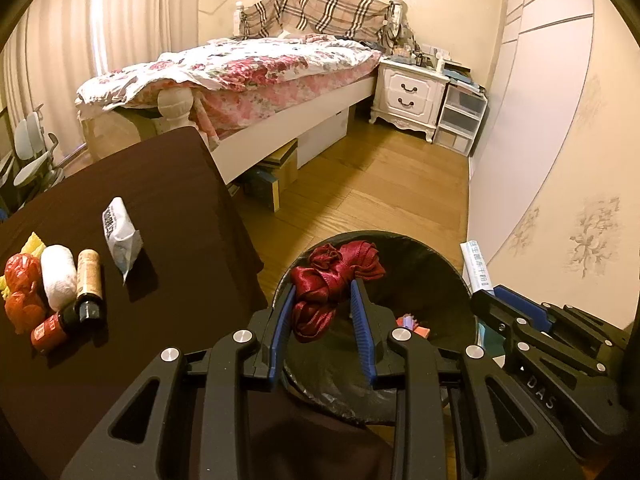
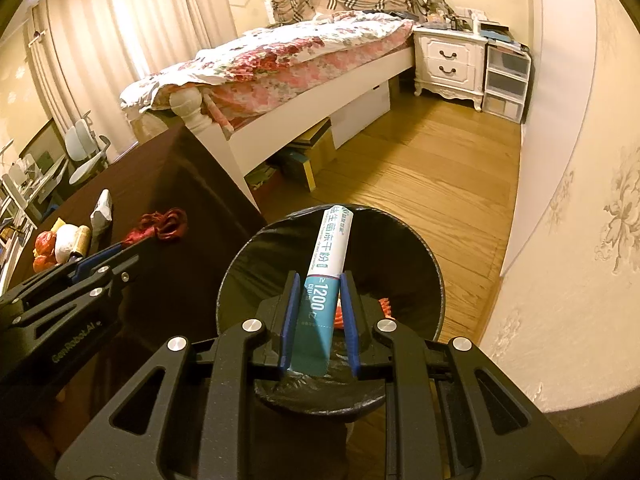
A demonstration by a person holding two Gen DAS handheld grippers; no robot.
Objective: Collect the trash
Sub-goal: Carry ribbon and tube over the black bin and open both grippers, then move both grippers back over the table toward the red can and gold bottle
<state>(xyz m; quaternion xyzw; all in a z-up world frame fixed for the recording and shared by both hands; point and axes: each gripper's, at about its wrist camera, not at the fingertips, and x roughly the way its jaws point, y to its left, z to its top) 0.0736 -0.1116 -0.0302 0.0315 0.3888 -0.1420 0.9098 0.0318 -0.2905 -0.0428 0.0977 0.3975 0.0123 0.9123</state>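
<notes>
- Step in hand, as I judge it: both grippers carry trash over the bin (image 2: 400, 232), ready for the drop.
- The left gripper (image 1: 323, 300) is clamped on a red cloth (image 1: 332, 276), low centre of the left view; the bundle bulges above and below the pads and hangs over the bin's mouth.
- The right gripper (image 2: 319, 300) is clenched on a white-and-teal box (image 2: 330, 256), low centre of the right view; the box sticks up and forward over the bin's opening.
- The bin has a black liner and stands on the wood floor (image 2: 420, 168), just beside the dark table (image 1: 160, 184). Something orange and pink already lies in its bottom.
- More items wait on the table at the left of the left view: a white packet (image 1: 120, 232), a white roll (image 1: 59, 276), a tan bottle (image 1: 90, 284), a red bottle (image 1: 50, 330) and an orange wrapper (image 1: 22, 288).
- Next move calls for opening each jaw with its load clear inside the rim, so neither thing lands on the edge or floor. The cloth may snag on a pad; the long box may tip across the rim.
- After that, the table items look like the next targets.
</notes>
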